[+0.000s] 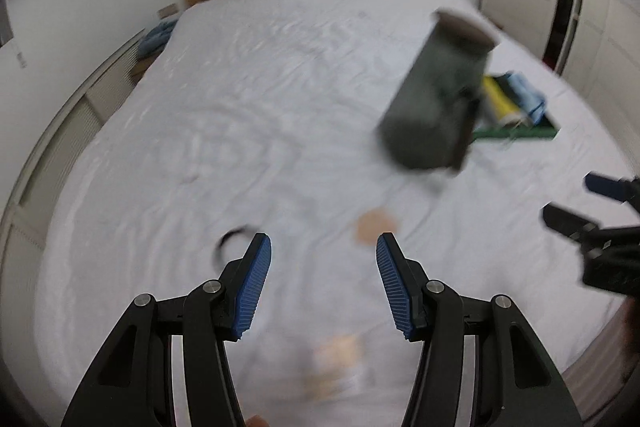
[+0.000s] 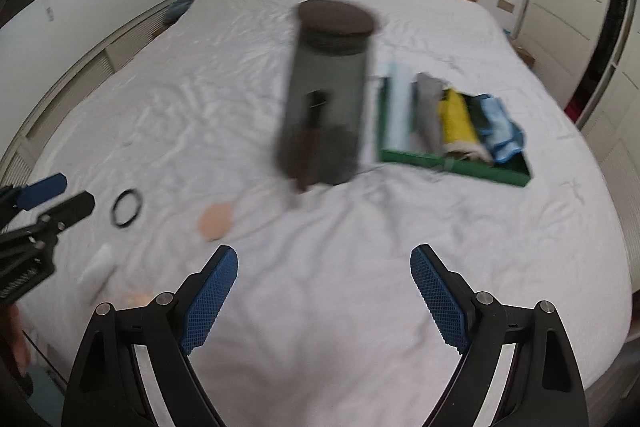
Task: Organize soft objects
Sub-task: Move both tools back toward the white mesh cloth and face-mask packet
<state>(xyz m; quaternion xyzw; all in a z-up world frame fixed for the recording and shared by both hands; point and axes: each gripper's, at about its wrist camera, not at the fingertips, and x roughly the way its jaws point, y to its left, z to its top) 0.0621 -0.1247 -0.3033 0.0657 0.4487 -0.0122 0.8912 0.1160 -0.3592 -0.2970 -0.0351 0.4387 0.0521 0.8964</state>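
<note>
Both my left gripper point(image 1: 324, 281) and right gripper point(image 2: 324, 301) hang spread and empty, dark mesh canister point(image 2: 326, 99) ahead beside the green tray point(image 2: 456, 165) of rolled cloths point(image 2: 456, 119), so next I approach something to grasp.

White sheet point(image 2: 360, 247); green tray point(image 2: 456, 163); blue-ribbed tool pads point(image 2: 208, 301).

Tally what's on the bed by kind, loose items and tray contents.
Rolled cloths in the green tray: 5
Dark jar: 1
Black ring: 1
Peach round pad: 1
White blurred item: 1
Tray: 1
Total: 10
</note>
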